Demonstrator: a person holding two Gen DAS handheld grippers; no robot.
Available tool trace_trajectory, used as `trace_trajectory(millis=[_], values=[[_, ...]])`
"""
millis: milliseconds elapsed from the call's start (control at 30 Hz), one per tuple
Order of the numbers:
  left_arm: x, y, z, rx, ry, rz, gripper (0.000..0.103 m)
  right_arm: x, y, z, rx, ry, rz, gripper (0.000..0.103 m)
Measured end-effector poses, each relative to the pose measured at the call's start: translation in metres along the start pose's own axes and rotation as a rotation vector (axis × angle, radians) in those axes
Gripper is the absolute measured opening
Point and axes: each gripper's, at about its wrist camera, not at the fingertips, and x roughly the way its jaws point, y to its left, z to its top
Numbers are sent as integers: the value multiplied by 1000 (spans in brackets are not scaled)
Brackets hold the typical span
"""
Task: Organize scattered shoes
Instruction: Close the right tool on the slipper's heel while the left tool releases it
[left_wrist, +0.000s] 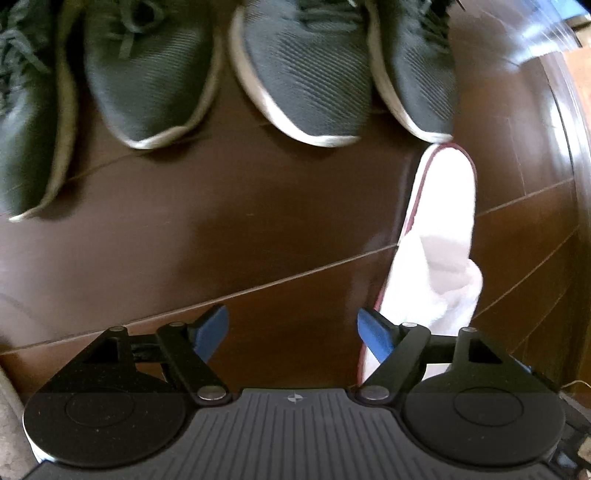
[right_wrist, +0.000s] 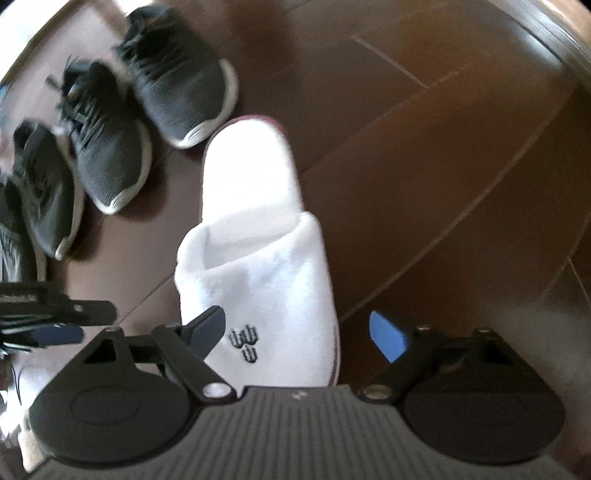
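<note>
A white slipper (right_wrist: 255, 251) with a dark red sole edge and a small dark logo lies on the brown wooden floor, its heel end close to a sneaker's toe. My right gripper (right_wrist: 297, 328) hovers over its toe part, open, one finger on each side. In the left wrist view the same slipper (left_wrist: 436, 229) lies to the right of my left gripper (left_wrist: 291, 332), which is open above bare floor with nothing between its fingers. Several dark grey sneakers (left_wrist: 306, 74) with white soles stand in a row, toes toward me.
The sneaker row (right_wrist: 107, 140) sits at the upper left in the right wrist view. My left gripper (right_wrist: 55, 325) shows at that view's left edge. A dark wooden skirting (left_wrist: 569, 129) curves along the right. Bare floor (right_wrist: 461, 184) stretches right of the slipper.
</note>
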Motion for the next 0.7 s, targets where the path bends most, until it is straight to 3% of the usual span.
trace_trajectory(millis=[133, 467, 533, 700], values=[[-13, 21, -12, -62, 11, 12, 83, 11, 20, -1, -84, -18, -3, 87], [-59, 85, -22, -157, -48, 88, 84, 42, 43, 0, -96, 0, -86, 87], [-70, 100, -22, -183, -64, 102, 84, 43, 44, 0, -95, -1, -95, 84], [-74, 127, -22, -222, -77, 126, 84, 42, 51, 0, -120, -1, -109, 63]])
